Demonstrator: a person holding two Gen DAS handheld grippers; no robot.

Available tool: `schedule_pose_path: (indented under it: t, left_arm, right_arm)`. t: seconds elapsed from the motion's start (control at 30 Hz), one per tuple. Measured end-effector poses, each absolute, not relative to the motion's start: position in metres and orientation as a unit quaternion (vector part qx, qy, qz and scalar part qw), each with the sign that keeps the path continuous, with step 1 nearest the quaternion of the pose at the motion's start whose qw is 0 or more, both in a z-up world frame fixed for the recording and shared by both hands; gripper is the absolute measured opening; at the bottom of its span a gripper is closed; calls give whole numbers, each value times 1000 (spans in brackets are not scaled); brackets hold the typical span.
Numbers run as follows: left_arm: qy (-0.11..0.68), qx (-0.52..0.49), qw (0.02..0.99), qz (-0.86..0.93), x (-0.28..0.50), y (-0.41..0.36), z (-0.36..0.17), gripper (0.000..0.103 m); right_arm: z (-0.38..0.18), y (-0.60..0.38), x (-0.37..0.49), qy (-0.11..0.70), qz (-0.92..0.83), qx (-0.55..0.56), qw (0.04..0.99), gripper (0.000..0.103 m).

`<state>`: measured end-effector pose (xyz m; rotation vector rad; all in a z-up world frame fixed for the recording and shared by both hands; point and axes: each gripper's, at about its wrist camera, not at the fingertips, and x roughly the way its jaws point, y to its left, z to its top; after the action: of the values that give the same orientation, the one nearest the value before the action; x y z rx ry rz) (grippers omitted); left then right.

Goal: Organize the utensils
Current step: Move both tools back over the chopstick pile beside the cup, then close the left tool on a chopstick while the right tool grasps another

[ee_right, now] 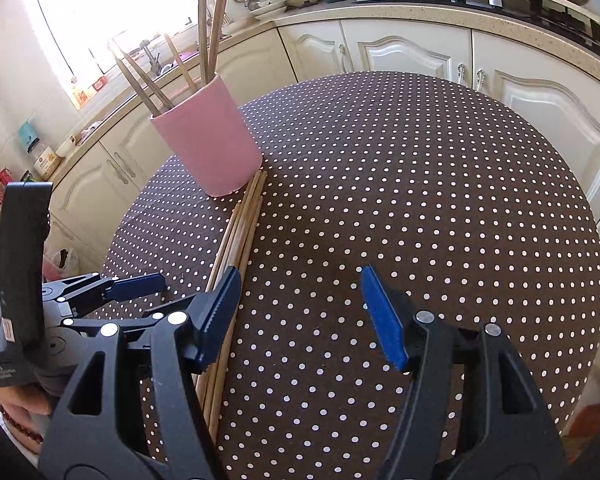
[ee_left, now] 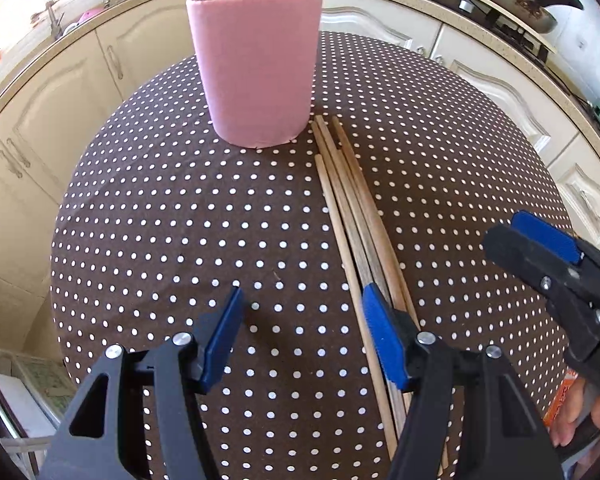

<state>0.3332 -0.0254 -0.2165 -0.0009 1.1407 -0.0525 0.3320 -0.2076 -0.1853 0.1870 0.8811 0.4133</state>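
Chopsticks [ee_right: 216,40] stand in a pink cup [ee_left: 256,68] at the far left-centre of the dotted tablecloth [ee_left: 180,220]. Loose chopsticks [ee_left: 352,208] lie bundled just right of its base. Left gripper [ee_left: 304,336] hangs open, one pad above the bundle; right gripper [ee_right: 300,316] open, empty.

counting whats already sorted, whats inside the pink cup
Wooden chopsticks stand inside the pink cup, about five tops leaning out above its rim. Their lower ends and the cup's bottom are hidden by its wall, so anything shorter inside cannot be seen.
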Motion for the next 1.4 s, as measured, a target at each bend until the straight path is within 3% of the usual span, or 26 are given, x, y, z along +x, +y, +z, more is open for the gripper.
schedule_pose_path:
  t: [0.23,0.33,0.47,0.6,0.63,1.4]
  left_arm:
    - [546,37,837,-19,344,-35,-221,61]
    - [543,41,839,-26,342,-28,-219,48]
    - [546,36,837,-26,344,-12,-218,17]
    - [547,17,836,-40,346,2,-220,7]
    - [547,16,836,-40,346,4,-220,6]
    - [538,1,841,-55,333,22,-219,6]
  right_arm:
    - [-186,-205,335,433,198,79,876,62]
    - [-187,-201,341,450,200,63,868,62]
    - [-192,-190,350,478,213,45,851,61]
    - [-195,-173,359,503,231,27,833,41]
    - [-196,-168,361,510,235,22,827,35]
    - [-198,-114,374,547,202,-52,811,30]
